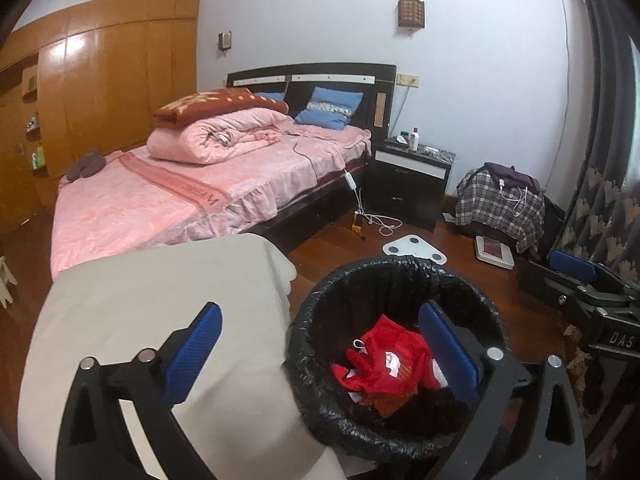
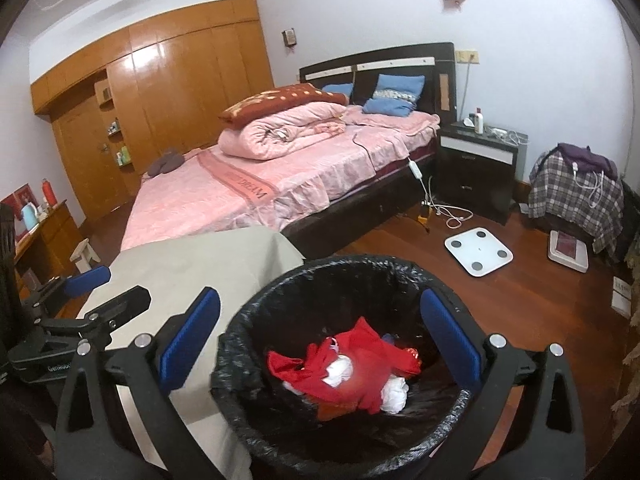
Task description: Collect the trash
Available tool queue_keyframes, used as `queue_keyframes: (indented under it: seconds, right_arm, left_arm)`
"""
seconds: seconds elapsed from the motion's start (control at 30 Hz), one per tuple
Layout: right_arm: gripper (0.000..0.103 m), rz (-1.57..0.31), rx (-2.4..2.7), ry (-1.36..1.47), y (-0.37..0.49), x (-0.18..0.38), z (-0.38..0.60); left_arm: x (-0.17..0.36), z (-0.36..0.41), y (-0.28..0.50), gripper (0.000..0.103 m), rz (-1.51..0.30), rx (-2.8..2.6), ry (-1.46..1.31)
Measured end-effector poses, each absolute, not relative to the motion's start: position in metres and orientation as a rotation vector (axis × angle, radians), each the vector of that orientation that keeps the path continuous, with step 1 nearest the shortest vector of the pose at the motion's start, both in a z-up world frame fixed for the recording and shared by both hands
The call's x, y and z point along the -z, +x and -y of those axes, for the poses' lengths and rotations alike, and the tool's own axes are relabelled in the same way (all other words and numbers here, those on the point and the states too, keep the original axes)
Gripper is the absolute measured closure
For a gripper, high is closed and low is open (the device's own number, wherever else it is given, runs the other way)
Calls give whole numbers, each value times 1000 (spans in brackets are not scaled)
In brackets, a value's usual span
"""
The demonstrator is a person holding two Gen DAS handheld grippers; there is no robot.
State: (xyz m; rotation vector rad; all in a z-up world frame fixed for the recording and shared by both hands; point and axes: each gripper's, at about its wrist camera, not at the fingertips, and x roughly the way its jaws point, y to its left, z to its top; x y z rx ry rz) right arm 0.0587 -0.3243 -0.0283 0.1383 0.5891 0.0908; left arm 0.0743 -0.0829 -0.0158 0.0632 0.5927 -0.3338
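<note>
Red and white trash (image 2: 352, 376) already lies in the bin (image 2: 280, 284). Both grippers, left (image 1: 320, 356) and right (image 2: 320, 344), hover with fingers wide and empty. No loose trash shows on the worktop (image 2: 192, 264), so the task looks nearly done.

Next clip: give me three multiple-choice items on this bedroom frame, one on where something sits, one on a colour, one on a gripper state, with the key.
1. Where is the white scale?
A. on the bed
B. on the wood floor beyond the bin
C. on the nightstand

2. What colour is the liner of the trash bin?
A. black
B. white
C. blue

3. How are the left gripper and right gripper?
A. both open, empty
B. both shut
C. left holding trash

Key: 1 B, it lies flat on floorboards; 2 A, glossy black plastic wraps the rim; 3 A, the blue pads stand wide apart with nothing between them.
</note>
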Motion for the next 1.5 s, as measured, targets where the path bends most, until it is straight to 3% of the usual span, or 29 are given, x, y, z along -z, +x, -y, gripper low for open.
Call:
queue_keyframes:
  seconds: [0.53, 1.5]
  right_arm:
    - [5, -561, -158, 77, 26, -14, 284]
    - [5, -542, -174, 49, 16, -23, 268]
  left_arm:
    - [-26, 55, 29, 6, -525, 293, 41]
    - [-36, 39, 11, 6, -498, 270, 19]
